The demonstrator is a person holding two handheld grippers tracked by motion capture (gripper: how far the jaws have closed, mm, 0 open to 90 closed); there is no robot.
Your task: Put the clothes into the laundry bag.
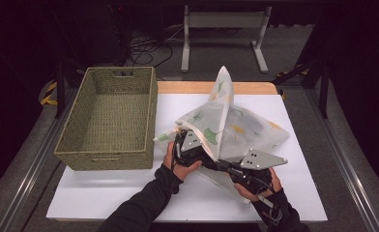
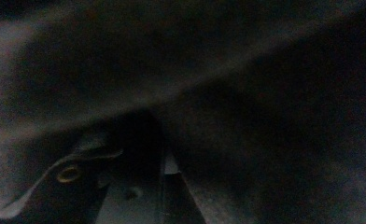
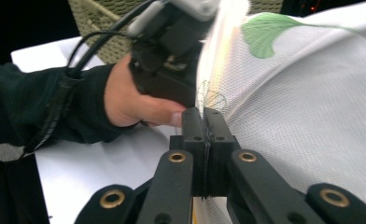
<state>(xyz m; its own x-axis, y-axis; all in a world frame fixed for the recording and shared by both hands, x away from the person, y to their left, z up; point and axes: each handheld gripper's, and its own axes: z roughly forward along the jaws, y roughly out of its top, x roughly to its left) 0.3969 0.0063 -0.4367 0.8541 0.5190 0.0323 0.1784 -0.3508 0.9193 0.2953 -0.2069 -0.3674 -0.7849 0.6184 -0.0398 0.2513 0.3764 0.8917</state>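
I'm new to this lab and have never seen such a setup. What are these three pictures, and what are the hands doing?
A person holds a two-jaw tool in each hand. One camera looks down from above; the others ride on the tools. On the white table stand a woven basket and a thin leaf-printed cloth. The right gripper has its jaws pinched shut on the cloth's edge. The left gripper is pushed in against the cloth, so its own view is dark and its jaws can't be judged.

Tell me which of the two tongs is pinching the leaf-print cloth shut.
The right tongs: their jaws are pressed together on a fold of the cloth. The left tongs, nearer the basket, are tucked into the cloth; their grip can't be made out.
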